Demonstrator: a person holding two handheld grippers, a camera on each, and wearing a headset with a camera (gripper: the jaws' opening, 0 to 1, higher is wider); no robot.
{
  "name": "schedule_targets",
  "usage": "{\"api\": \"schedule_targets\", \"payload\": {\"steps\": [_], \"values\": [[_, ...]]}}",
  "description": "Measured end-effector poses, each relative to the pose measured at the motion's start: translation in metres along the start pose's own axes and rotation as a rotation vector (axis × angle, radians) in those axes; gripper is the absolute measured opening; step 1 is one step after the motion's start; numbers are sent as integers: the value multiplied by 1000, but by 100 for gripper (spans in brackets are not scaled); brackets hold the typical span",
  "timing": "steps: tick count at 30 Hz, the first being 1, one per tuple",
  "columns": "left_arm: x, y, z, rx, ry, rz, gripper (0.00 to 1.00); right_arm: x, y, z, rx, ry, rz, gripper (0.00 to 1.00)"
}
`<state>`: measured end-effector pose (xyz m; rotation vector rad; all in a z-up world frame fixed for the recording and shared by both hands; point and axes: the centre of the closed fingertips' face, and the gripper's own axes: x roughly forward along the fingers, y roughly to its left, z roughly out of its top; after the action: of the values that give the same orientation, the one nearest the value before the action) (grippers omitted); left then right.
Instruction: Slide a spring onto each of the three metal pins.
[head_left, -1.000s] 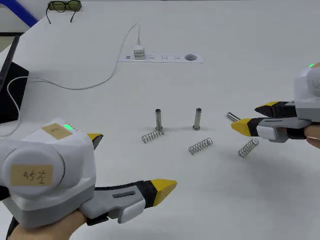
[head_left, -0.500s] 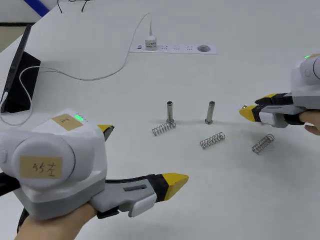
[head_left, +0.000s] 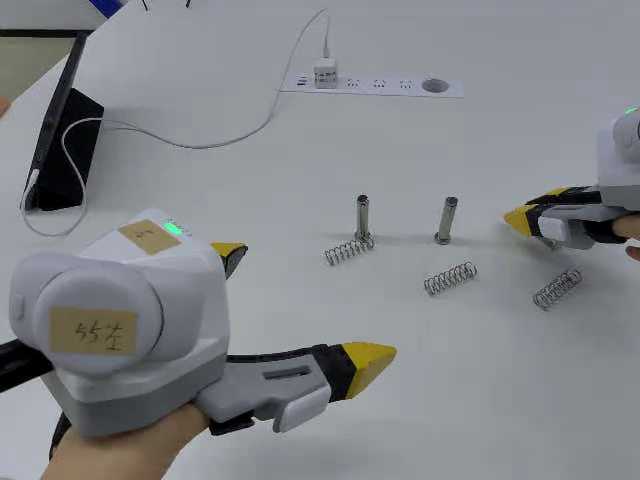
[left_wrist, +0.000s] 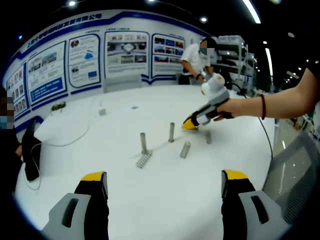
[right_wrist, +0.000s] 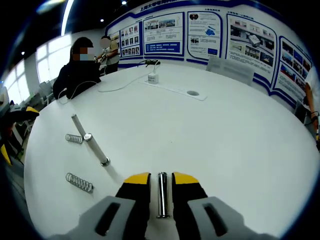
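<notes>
Two yellow tips of my right gripper sit close on either side of a metal pin that lies flat on the white table. I can see a thin gap on each side, so the jaws are narrowly apart and not pinching it. In the head view the right gripper is low over the table's right side. My left gripper hangs over the near part of the table with its jaws spread wide and nothing between them.

Farther out, two more pins stand upright side by side mid-table: the left pin and the right pin. All three springs lie loose on the table. The first spring is at the foot of the left pin, the second spring is just in front of the right pin, and the third spring is near the right gripper's tips. At the far side a power strip lies with a cable trailing from it.
</notes>
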<state>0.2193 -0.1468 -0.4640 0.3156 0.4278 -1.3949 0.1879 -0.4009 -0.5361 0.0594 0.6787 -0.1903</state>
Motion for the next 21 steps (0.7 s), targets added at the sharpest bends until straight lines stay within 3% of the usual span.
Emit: {"api": "schedule_targets", "payload": {"steps": [5,11,21], "values": [[1,-1,-1,0,4,-3,96,2,0,-7,9,31,7,13],[1,-2,-2,1,8,-7,96,2,0,-6,13,25,19,9],[1,-2,-1,3,7,-7,96,-9,-6,-1,94,11,2,9]]}}
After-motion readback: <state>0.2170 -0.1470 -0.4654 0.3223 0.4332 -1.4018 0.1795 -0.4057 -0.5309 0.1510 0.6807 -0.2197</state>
